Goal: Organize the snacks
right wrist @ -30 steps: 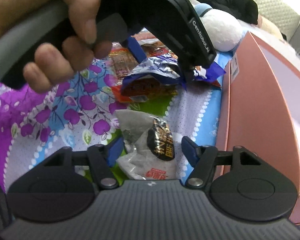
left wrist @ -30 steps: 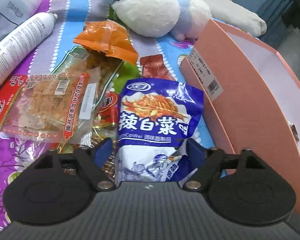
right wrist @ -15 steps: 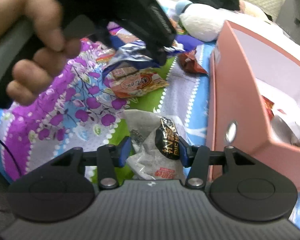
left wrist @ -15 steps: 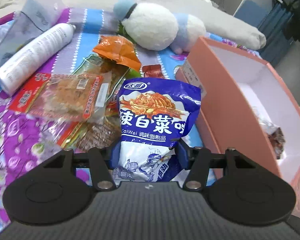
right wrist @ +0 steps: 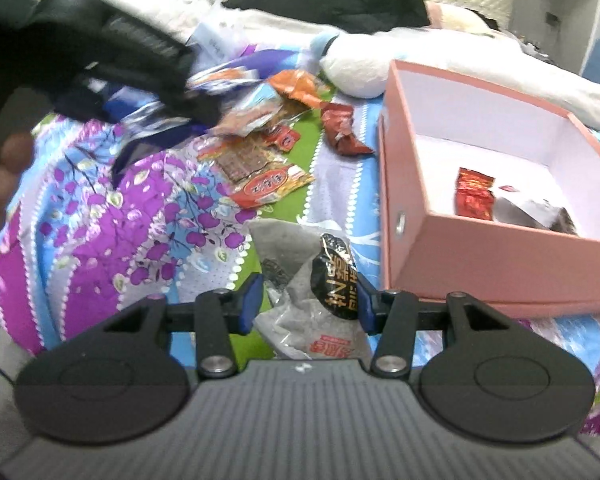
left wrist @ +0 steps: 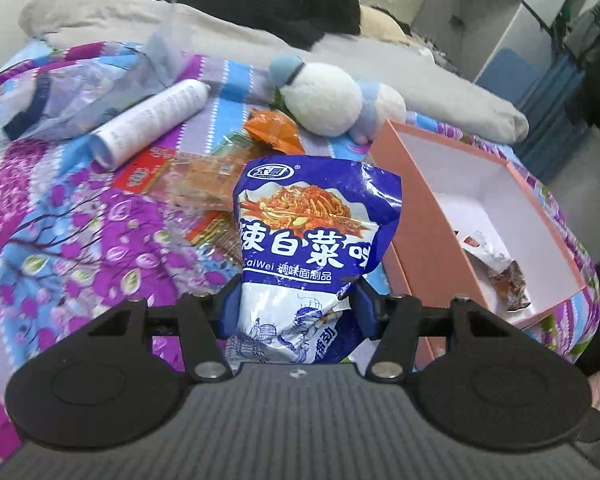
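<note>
A bed with a purple-and-blue floral sheet (left wrist: 80,232) carries an open pink box (left wrist: 428,248), a white spray can (left wrist: 148,124), a blue-and-white plush toy (left wrist: 324,100), loose snack packets (right wrist: 260,176) and a grey pillow (left wrist: 452,92).

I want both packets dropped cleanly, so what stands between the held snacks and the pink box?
Nothing visible does. The blue packet in the left gripper and the grey packet in the right gripper are beside the open pink box; only its near wall must be cleared.
</note>
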### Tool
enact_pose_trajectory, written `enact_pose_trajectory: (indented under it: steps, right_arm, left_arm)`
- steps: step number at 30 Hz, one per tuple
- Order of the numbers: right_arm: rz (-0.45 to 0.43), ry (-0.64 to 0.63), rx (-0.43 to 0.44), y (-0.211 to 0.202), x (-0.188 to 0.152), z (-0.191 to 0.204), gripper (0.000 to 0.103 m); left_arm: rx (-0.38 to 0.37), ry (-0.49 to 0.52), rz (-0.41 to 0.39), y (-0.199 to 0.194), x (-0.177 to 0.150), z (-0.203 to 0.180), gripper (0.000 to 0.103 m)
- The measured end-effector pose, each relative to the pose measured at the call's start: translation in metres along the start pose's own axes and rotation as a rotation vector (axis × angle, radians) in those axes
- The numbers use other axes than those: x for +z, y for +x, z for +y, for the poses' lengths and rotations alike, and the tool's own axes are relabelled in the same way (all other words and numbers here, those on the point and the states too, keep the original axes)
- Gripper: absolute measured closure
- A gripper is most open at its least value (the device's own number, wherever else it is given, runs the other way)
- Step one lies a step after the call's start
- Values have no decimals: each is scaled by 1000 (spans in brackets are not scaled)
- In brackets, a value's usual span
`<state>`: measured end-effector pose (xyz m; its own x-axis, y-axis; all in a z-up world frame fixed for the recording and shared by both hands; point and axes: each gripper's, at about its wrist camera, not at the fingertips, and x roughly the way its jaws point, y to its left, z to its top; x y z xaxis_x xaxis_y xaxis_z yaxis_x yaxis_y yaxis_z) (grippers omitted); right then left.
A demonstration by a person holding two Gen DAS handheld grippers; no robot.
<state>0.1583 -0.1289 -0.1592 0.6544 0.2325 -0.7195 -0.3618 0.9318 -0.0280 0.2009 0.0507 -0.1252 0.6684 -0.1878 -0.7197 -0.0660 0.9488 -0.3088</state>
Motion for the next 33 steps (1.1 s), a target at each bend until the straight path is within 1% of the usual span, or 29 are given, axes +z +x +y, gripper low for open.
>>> enact_pose_trajectory:
  steps: [5, 8, 14, 20, 25, 30, 33]
  right_arm:
    - [-38, 54, -13, -28, -1, -7, 53]
    - [-65, 72, -31, -45, 0, -10, 53]
    - [-125, 108, -59, -79, 0, -14, 53]
    - [-162, 137, -85, -106, -6, -18, 53]
    - [-184, 153, -108, -126, -16, -23, 53]
    - [-186, 162, -134, -136, -22, -33, 53]
    - [-193, 172, -154, -139, -24, -41, 53]
  left_arm:
    - [-2, -19, -22, -34, -16, -1, 42]
    - [-10, -15, -38, -52, -24, -6, 42]
    - [-38, 16, -65, -85, -39, -25, 42]
    - [-70, 48, -95, -114, -50, -45, 42]
    - [-98, 68, -101, -127, -56, -61, 42]
    - [-134, 73, -91, -124, -60, -81, 42]
    - [-151, 93, -85, -118, -57, -95, 42]
